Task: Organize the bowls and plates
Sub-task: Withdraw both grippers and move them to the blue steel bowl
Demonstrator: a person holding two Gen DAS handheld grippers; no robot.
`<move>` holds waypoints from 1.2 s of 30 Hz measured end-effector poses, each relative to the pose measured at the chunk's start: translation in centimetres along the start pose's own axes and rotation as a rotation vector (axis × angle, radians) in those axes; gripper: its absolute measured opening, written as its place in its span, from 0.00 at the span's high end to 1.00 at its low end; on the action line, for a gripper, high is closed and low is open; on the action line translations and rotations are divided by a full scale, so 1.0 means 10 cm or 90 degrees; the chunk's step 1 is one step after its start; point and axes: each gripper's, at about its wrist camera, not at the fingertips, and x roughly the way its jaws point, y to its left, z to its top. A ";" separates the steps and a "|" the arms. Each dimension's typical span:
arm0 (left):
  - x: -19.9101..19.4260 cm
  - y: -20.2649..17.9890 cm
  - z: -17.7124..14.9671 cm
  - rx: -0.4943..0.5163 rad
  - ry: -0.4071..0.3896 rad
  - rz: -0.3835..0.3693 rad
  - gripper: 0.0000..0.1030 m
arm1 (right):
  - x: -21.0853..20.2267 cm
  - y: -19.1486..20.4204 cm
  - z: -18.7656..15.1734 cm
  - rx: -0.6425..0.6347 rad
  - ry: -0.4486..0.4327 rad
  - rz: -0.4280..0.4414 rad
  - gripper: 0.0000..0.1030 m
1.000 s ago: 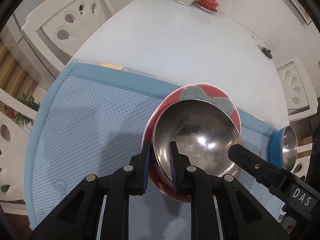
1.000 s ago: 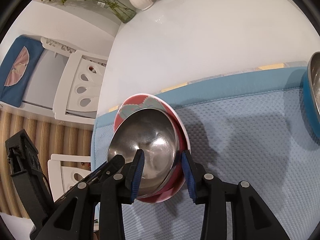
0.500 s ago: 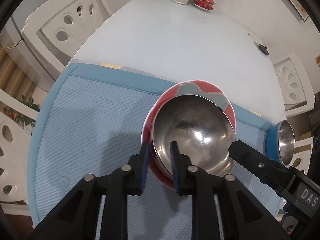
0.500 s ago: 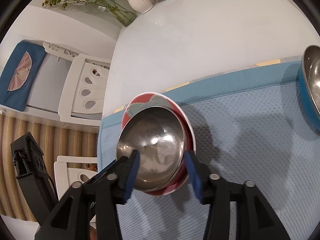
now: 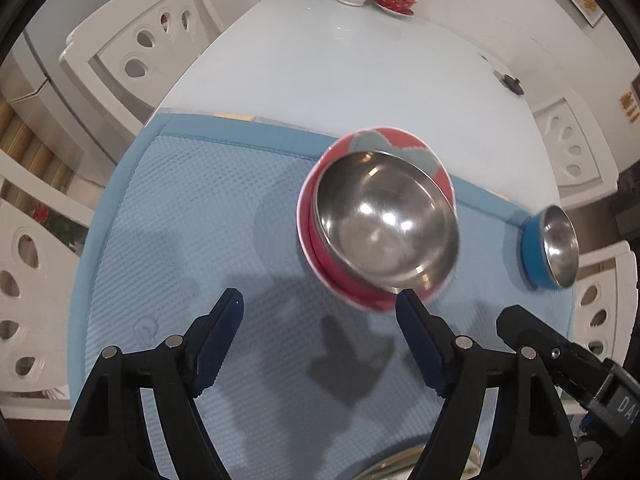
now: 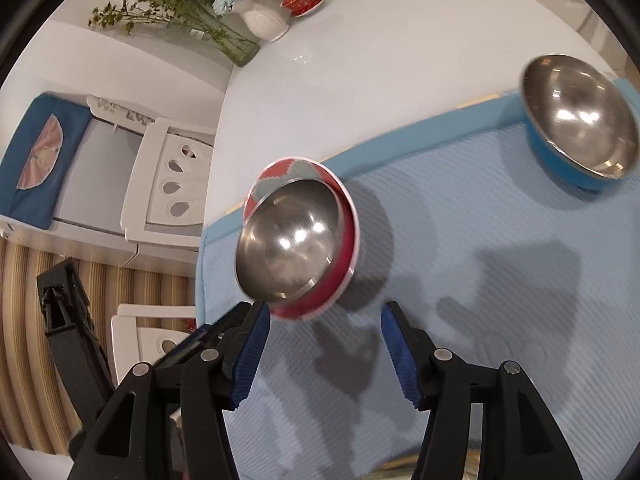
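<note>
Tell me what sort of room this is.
Most likely a home dining room: a long white table with white carved chairs around it, a blue mat laid with bowls, and a vase of flowers beside a white jug at the far end.

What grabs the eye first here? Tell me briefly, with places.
The shiny steel bowl nested in a red patterned bowl, mid-mat on the blue mat. Both grippers, left gripper and right gripper, hang just short of it, opening, nothing between the fingers. A blue-sided steel bowl sits near the mat's far right corner.
</note>
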 end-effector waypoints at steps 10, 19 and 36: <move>-0.19 -0.28 -0.35 0.028 0.018 -0.006 0.25 | -0.29 -0.40 -0.34 0.027 0.021 -0.011 0.42; -0.08 -0.67 -0.62 0.006 0.049 -0.002 0.25 | -0.37 -0.95 -0.27 0.023 0.069 -0.015 0.42; 0.38 -1.79 -0.45 0.021 0.057 -0.008 0.25 | -0.62 -2.11 0.21 0.030 0.099 -0.033 0.42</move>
